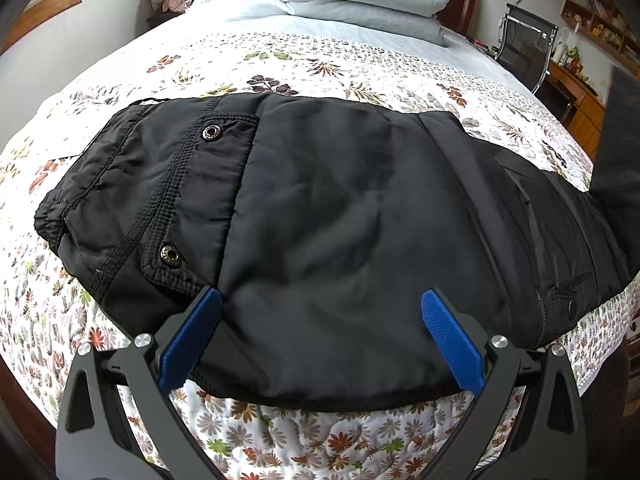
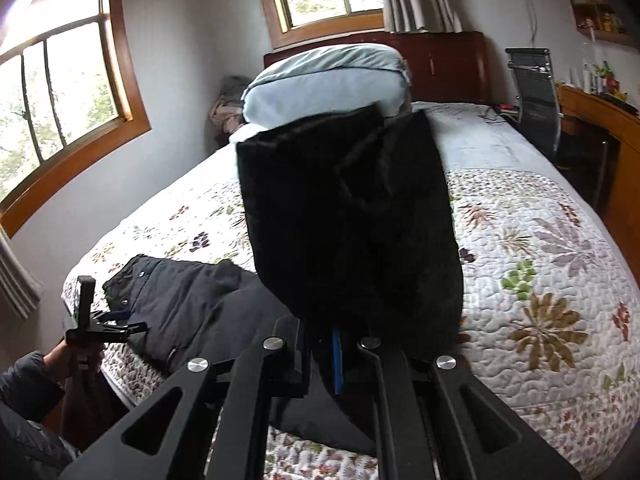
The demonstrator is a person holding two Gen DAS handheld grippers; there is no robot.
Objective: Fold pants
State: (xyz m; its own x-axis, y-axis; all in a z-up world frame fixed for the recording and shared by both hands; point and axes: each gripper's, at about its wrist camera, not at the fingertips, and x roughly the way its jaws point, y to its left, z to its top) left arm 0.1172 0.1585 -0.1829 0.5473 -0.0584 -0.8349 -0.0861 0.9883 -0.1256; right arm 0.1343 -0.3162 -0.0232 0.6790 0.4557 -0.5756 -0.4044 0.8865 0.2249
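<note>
1. Pants (image 1: 320, 208) of black fabric lie across the floral quilt (image 1: 280, 432) on the bed, waistband end toward the left in the left wrist view, with two metal snaps (image 1: 211, 133) showing on a pocket flap.
2. Left hand-held gripper (image 1: 320, 336) sits at the near edge of the pants with its blue-padded fingers (image 1: 452, 340) spread wide. Both pads rest over the fabric, one at each side of the near fold, and nothing is pinched between them.
3. Right hand-held gripper (image 2: 336, 356) is closed tight, its blue pad only a thin strip between the black fingers. It grips the leg end of the pants (image 2: 352, 216), which stands up in front of its camera as a dark, slightly blurred flap lifted above the quilt (image 2: 540, 280).
4. From the right wrist view, the rest of the pants trails down to the left onto the bed, where the left hand-held gripper (image 2: 120, 320) is seen at the waistband end, held by a hand (image 2: 60, 356) in a dark sleeve.
5. A pale blue folded duvet (image 2: 328, 80) is stacked at the head of the bed against a dark wooden headboard (image 2: 448, 64).
6. An office chair (image 2: 534, 92) stands beside the bed on the right, next to a wooden desk (image 2: 600, 120), and two wood-framed windows (image 2: 60, 88) are set in the walls.
</note>
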